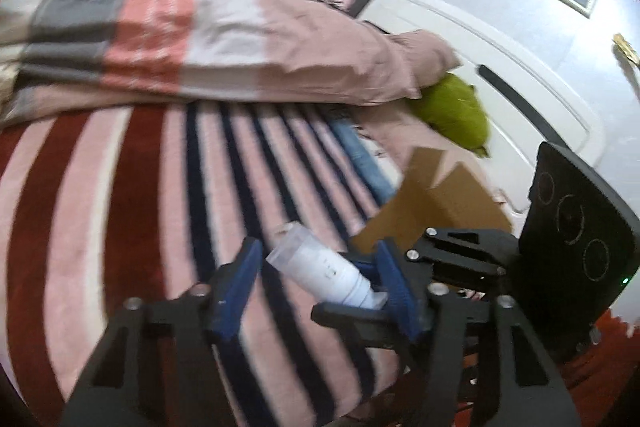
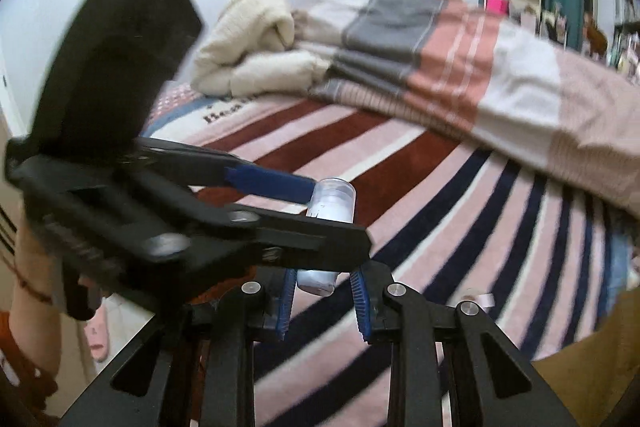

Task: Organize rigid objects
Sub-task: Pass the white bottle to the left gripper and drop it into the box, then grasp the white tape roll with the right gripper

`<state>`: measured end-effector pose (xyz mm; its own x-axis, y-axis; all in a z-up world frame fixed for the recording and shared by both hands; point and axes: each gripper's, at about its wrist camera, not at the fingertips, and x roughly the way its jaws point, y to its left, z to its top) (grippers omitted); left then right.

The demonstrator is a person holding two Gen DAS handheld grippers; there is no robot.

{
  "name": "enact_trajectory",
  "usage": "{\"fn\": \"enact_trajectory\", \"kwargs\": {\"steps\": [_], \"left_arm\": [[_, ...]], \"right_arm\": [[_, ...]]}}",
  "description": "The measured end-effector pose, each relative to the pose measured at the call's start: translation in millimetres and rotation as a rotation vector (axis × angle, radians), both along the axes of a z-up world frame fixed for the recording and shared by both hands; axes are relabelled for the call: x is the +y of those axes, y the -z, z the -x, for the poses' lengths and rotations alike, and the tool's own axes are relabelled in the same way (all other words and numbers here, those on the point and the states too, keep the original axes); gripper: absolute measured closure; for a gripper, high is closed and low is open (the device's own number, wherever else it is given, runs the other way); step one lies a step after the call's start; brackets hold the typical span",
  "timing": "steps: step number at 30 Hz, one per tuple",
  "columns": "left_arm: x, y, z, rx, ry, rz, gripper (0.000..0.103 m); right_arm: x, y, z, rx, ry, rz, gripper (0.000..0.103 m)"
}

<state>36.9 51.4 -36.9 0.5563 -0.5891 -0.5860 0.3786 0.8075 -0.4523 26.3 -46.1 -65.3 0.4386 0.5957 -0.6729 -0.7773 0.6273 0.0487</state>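
A small white bottle with a clear cap (image 1: 324, 269) hangs above the striped bed between both grippers. In the left wrist view my left gripper (image 1: 318, 283) is open, its blue pads wide on either side of the bottle and not touching it. The right gripper's blue fingers (image 1: 394, 285) meet the bottle's base there. In the right wrist view the bottle (image 2: 330, 205) stands upright and its base sits between the blue pads of my right gripper (image 2: 320, 297), which is shut on it. The left gripper (image 2: 276, 187) crosses in front from the left, one blue finger beside the cap.
A red, pink and navy striped blanket (image 1: 132, 211) covers the bed. A folded pink and grey quilt (image 2: 460, 67) and a cream blanket (image 2: 256, 47) lie at the back. A cardboard box (image 1: 436, 207) and a green cushion (image 1: 456, 111) sit near the white headboard (image 1: 500, 75).
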Motion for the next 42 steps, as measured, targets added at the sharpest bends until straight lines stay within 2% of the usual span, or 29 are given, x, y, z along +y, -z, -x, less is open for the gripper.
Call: {"fn": "enact_trajectory", "kwargs": {"steps": [4,12,19,24,29,30,31,33,38,42], "left_arm": [[-40,-19,-8,-0.029,0.053,-0.036,0.061],[-132,-36,-38,-0.040,0.196,-0.061,0.061],[-200,-25,-67,0.020,0.295,-0.092,0.061],[-225,-12,-82,0.095,0.327,-0.155,0.061],[-236,-10,-84,0.099,0.320,-0.228,0.059],[-235,-11,-84,0.098,0.312,-0.237,0.051],[-233,-12,-83,0.091,0.298,-0.246,0.042],[-226,-17,-79,0.067,0.271,-0.257,0.035],[-195,-36,-62,0.008,0.219,-0.254,0.033],[-148,-52,-47,-0.042,0.113,-0.268,0.030]], "right_arm": [[-37,-19,4,-0.035,0.040,-0.018,0.082],[-123,-43,-6,-0.059,0.170,-0.049,0.082],[-190,-44,-23,0.001,0.274,-0.033,0.082],[-221,-33,-45,0.111,0.305,-0.010,0.082],[-227,-22,-54,0.161,0.320,0.037,0.082],[-227,-21,-54,0.163,0.327,0.048,0.081],[-228,-20,-53,0.164,0.333,0.060,0.075],[-228,-19,-53,0.166,0.345,0.077,0.066],[-222,-28,-47,0.146,0.342,0.072,0.064],[-201,-44,-36,0.099,0.316,0.041,0.064]]}}
